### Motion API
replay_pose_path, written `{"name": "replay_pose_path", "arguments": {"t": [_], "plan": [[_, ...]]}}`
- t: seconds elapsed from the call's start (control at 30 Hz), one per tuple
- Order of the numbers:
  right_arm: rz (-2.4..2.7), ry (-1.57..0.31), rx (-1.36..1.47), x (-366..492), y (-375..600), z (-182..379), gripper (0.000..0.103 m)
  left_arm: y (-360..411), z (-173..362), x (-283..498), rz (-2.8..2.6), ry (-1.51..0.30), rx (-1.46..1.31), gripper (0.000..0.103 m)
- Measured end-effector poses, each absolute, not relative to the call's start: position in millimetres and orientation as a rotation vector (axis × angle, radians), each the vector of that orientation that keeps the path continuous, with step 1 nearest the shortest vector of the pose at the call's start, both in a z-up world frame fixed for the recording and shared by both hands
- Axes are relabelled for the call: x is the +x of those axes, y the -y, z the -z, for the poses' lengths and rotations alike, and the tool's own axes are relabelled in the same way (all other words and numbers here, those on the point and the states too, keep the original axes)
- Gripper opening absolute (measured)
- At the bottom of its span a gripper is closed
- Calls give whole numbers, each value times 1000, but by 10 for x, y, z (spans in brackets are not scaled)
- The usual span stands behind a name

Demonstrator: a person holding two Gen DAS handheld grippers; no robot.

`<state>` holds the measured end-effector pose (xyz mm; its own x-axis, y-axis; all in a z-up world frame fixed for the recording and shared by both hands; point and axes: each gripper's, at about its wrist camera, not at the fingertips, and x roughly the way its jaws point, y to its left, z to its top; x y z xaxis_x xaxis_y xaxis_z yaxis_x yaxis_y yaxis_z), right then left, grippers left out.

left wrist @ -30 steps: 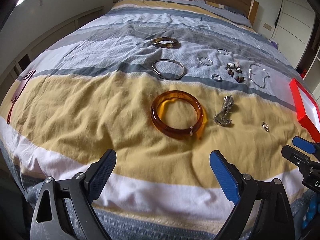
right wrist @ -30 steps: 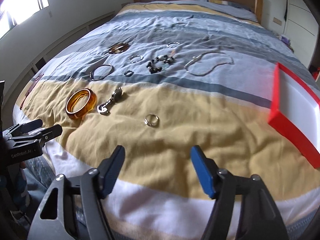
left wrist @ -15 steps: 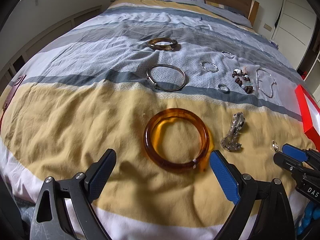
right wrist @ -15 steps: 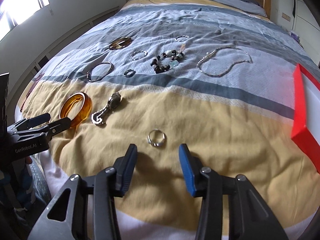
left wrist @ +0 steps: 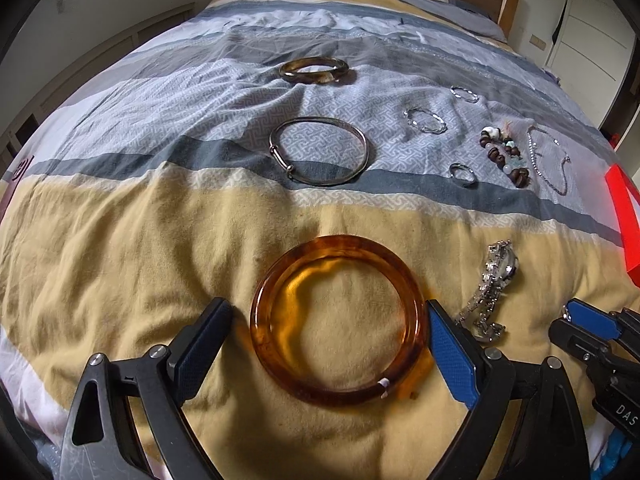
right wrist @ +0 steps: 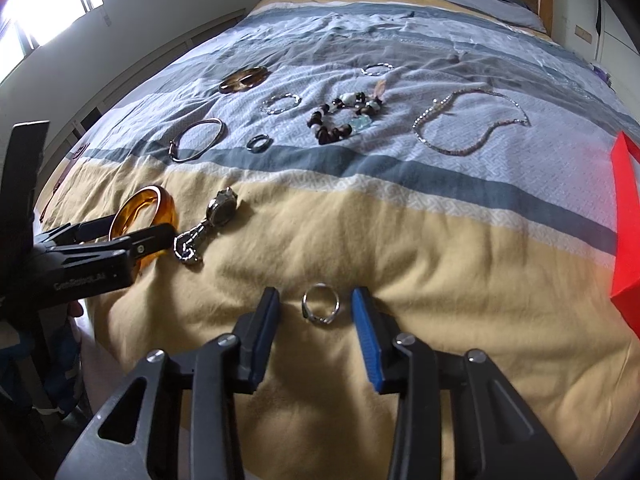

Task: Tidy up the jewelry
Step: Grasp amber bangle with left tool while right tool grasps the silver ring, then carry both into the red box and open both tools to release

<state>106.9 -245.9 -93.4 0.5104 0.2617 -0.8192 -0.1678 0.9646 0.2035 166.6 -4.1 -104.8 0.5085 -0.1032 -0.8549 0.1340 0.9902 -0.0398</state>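
Observation:
An amber bangle (left wrist: 340, 242) lies flat on the yellow stripe of the bedspread. My left gripper (left wrist: 326, 308) straddles it, jaws wide and closing, with a gap still showing at the left finger (left wrist: 200, 340). A small silver ring (right wrist: 320, 319) lies between the pads of my right gripper (right wrist: 316, 296), whose jaws are closing without touching it. From the right wrist view the left gripper (right wrist: 132, 229) shows around the bangle (right wrist: 160, 204). The right gripper (left wrist: 576, 324) shows at the right edge of the left wrist view.
A silver watch (left wrist: 492, 280) lies right of the bangle. Farther up the bed lie a silver bangle (left wrist: 362, 140), a brown bangle (left wrist: 314, 70), a beaded bracelet (left wrist: 506, 156), a chain necklace (right wrist: 468, 128) and small rings. A red box (right wrist: 626, 216) sits at the right.
Both grippers moved forward and down to the bedspread. The left now straddles the amber bangle. The right jaws narrowed a lot and now flank the silver ring.

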Motion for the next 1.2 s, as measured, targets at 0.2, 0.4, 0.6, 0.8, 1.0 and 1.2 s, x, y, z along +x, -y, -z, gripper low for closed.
{"name": "replay_pose_path", "arguments": {"t": [0.2, 0.4, 0.6, 0.8, 1.0, 1.2], "plan": [[-273, -1001, 114, 1079, 2480, 957, 18, -2, 1006, 1641, 154, -1013, 12, 76], [-275, -995, 119, 1056, 2487, 929, 17, -12, 922, 1562, 163, -996, 18, 76], [-277, -964, 124, 959, 2517, 762, 17, 27, 649, 1393, 171, -955, 55, 76], [-229, -891, 157, 725, 2887, 432, 17, 509, 347, 1234, 294, -935, 85, 76], [-84, -830, 171, 451, 3753, 170, 17, 1446, 116, 1157, 490, -914, 100, 76], [77, -803, 179, 315, 4755, 65, 17, 2753, -71, 1196, 714, -867, 166, 76]]}}
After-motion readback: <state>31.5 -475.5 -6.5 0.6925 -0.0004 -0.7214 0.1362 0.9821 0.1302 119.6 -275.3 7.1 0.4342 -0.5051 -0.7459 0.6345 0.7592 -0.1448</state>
